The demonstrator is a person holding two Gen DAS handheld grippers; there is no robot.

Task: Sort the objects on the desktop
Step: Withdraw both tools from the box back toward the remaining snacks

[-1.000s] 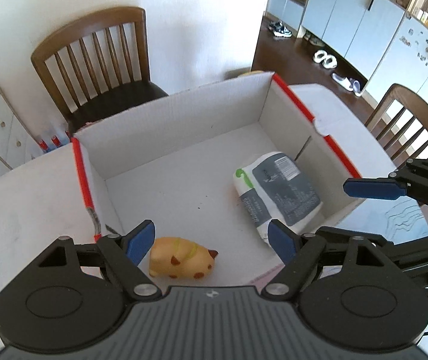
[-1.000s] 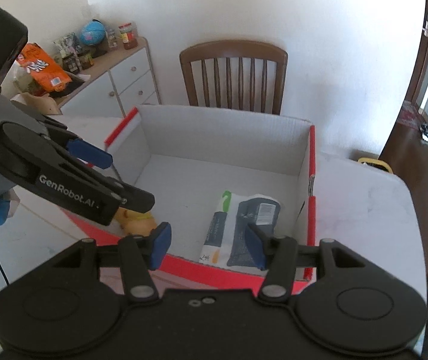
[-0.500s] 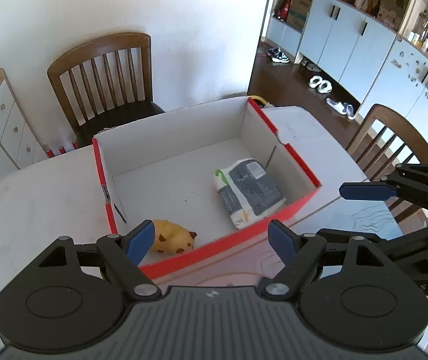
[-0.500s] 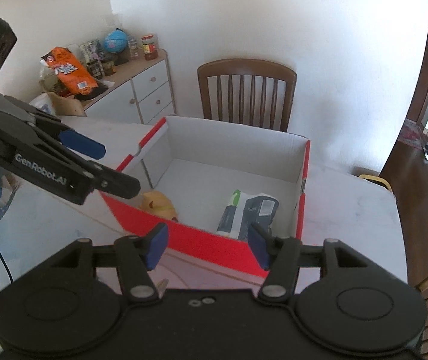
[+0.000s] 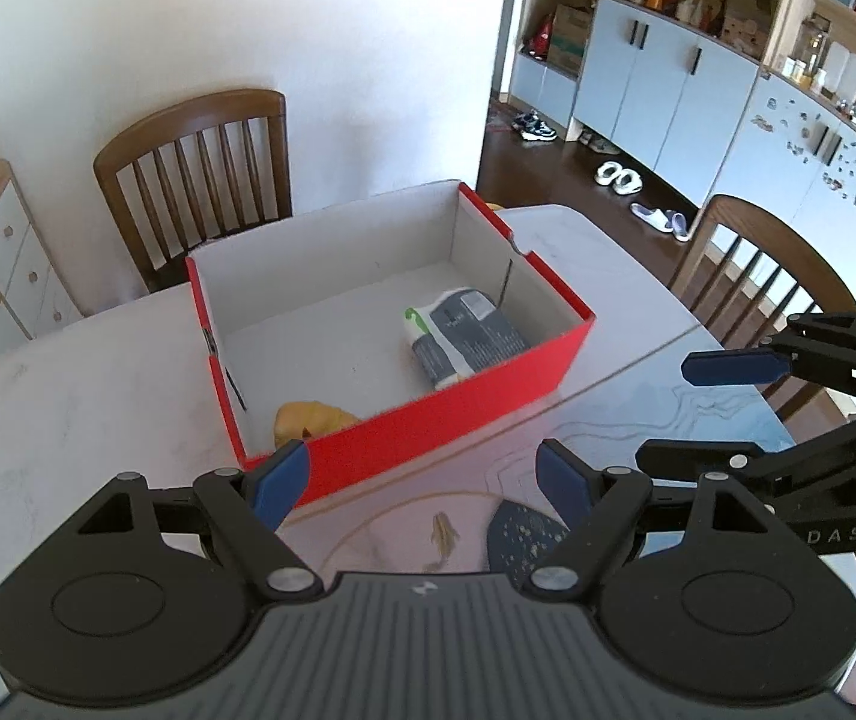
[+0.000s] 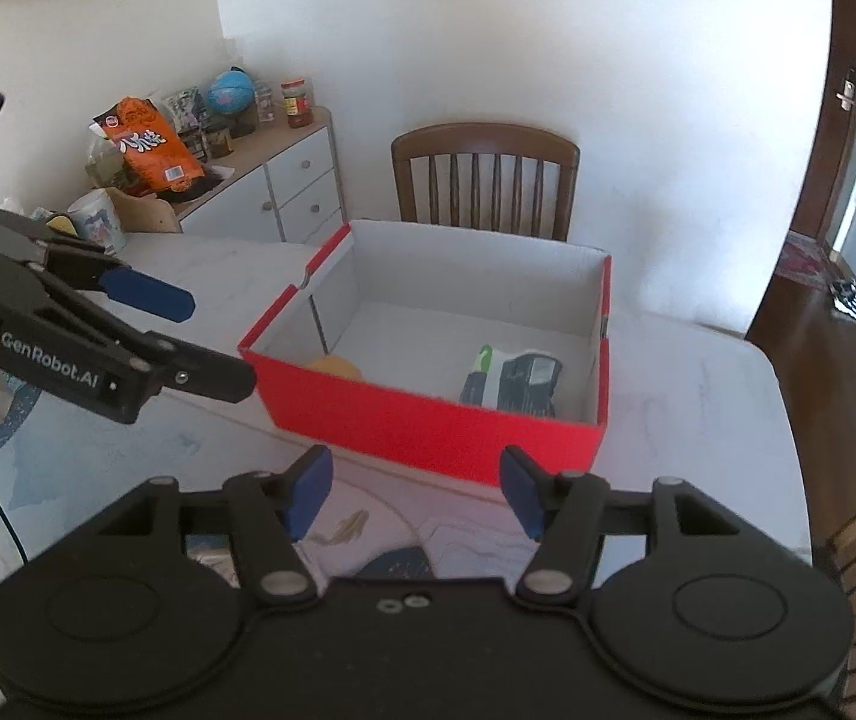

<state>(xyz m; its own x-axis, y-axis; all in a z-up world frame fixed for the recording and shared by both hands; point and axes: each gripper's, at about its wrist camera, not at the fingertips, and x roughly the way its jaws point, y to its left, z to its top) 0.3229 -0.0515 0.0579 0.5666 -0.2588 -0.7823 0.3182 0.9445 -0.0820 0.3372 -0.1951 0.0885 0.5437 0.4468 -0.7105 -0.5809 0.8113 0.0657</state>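
A red cardboard box [image 5: 428, 426] with a white inside stands on the white table. A grey-and-white packet [image 5: 464, 342] lies at the box's right end and a yellow toy [image 5: 314, 417] sits in its near left corner, half hidden by the front wall. My left gripper [image 5: 422, 474] hovers in front of the box, open and empty. The right gripper [image 5: 692, 414] hangs beside it at the right. In the right wrist view, the box [image 6: 428, 420], packet [image 6: 512, 381] and toy [image 6: 335, 367] lie ahead of my right gripper [image 6: 416, 480]. Its jaws are opening with nothing between them. The left gripper [image 6: 200, 339] is at the left.
A patterned mat [image 5: 440, 528] with a fish print lies on the table under both grippers. One wooden chair [image 5: 200, 174] stands behind the box and another [image 5: 770, 276] at the table's right edge. A white cabinet [image 6: 272, 186] at the back left holds snack bags and jars.
Both grippers have drawn back and up from over the box, so the box now lies wholly ahead of them. The right jaws have spread wider. The packet and toy stayed in the box.
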